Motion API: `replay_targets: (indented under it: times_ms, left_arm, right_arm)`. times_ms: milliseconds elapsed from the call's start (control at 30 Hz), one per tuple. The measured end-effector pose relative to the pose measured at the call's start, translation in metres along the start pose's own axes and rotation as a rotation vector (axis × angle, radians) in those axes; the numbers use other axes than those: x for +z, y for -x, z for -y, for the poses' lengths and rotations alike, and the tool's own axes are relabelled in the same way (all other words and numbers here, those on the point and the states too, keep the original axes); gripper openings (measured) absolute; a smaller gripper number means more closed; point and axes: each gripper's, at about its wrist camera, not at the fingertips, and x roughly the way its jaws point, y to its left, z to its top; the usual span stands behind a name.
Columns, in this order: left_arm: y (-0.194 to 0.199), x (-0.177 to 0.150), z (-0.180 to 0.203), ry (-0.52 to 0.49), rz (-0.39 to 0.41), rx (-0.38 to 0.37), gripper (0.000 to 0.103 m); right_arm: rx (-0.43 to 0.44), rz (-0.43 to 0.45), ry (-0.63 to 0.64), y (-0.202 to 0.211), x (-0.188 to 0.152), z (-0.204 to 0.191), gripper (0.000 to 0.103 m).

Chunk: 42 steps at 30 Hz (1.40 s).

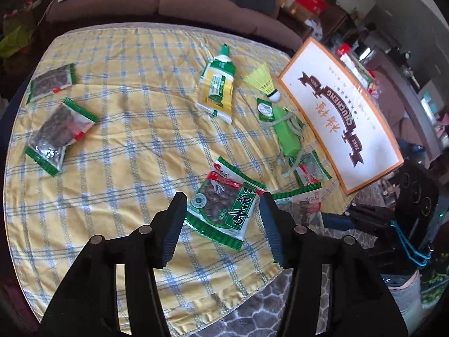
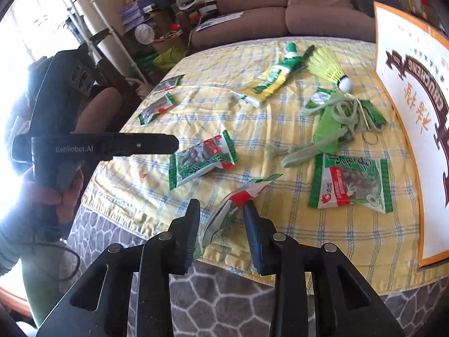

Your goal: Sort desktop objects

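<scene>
Green-and-white plastic, the snack packet (image 2: 235, 210) sits low in the centre of the right wrist view at the table's (image 2: 280, 151) near edge, between the right gripper's (image 2: 221, 213) half-spread fingers; whether they pinch it I cannot tell. Its long axis runs up and right. The left gripper (image 1: 223, 206) hangs open over another packet (image 1: 224, 210).

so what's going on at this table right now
A person holds a gripper in each hand over a table with a yellow checked cloth, sorting scattered items. The right gripper has a snack packet between its fingers at the near edge. The left gripper hangs open above another snack packet, holding nothing. More packets, a toothpaste tube, a shuttlecock and a white box lie around.
</scene>
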Motion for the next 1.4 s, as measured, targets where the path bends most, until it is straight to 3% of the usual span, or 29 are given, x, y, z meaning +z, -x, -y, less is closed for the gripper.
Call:
replay_targets:
  times_ms: [67, 133, 200, 300, 367, 400, 500, 633, 700, 800, 900, 1033, 1200, 1267, 1333, 1400]
  left_arm:
    - [0.007, 0.0, -0.01, 0.018, 0.011, 0.004, 0.053]
    - [0.005, 0.001, -0.018, 0.028, 0.021, 0.027, 0.053]
    - [0.006, 0.0, -0.025, 0.038, 0.03, 0.042, 0.053]
    - [-0.001, -0.001, -0.029, 0.025, 0.027, 0.053, 0.054]
    - [-0.01, -0.003, -0.031, 0.007, 0.017, 0.069, 0.055]
    - [-0.015, -0.004, -0.031, 0.009, 0.011, 0.073, 0.054]
    - [-0.026, -0.004, -0.032, 0.034, -0.001, 0.045, 0.053]
    - [-0.025, -0.002, -0.03, 0.106, -0.004, -0.088, 0.051]
    - [-0.027, -0.007, -0.028, 0.156, -0.03, -0.193, 0.044]
    - [-0.039, -0.015, -0.024, 0.201, -0.087, -0.271, 0.039]
    - [-0.05, -0.023, -0.032, 0.33, -0.117, -0.391, 0.039]
    - [-0.061, -0.032, -0.036, 0.433, -0.148, -0.49, 0.039]
    - [-0.072, -0.038, -0.03, 0.47, -0.18, -0.53, 0.037]
    - [-0.068, -0.036, -0.027, 0.45, -0.181, -0.499, 0.037]
    - [-0.059, -0.031, -0.027, 0.425, -0.16, -0.473, 0.038]
    - [-0.046, -0.023, -0.028, 0.383, -0.127, -0.422, 0.038]
  right_arm:
    - [0.041, 0.009, 0.002, 0.001, 0.0, -0.004, 0.033]
    - [0.151, 0.061, -0.019, 0.0, 0.008, -0.014, 0.033]
    - [0.156, 0.06, -0.034, -0.004, 0.012, -0.014, 0.033]
    - [0.121, 0.08, -0.115, -0.002, 0.019, -0.007, 0.037]
    - [0.014, 0.077, -0.162, -0.001, 0.02, 0.002, 0.062]
    - [-0.022, 0.075, -0.163, 0.001, 0.018, 0.004, 0.067]
    - [-0.041, 0.019, -0.246, -0.015, 0.012, 0.016, 0.068]
    - [-0.006, -0.042, -0.355, -0.042, 0.004, 0.022, 0.068]
    - [0.018, -0.025, -0.384, -0.045, 0.005, 0.02, 0.067]
    - [0.036, -0.011, -0.418, -0.045, 0.007, 0.02, 0.068]
    - [0.072, -0.017, -0.485, -0.048, 0.002, 0.029, 0.067]
    - [0.092, -0.012, -0.5, -0.044, 0.0, 0.033, 0.064]
    - [0.033, -0.032, -0.409, -0.048, 0.004, 0.017, 0.07]
    - [-0.032, -0.055, -0.318, -0.051, 0.007, 0.004, 0.07]
    - [-0.081, -0.049, -0.251, -0.052, 0.008, -0.007, 0.078]
    - [-0.071, -0.044, -0.26, -0.052, 0.008, -0.008, 0.08]
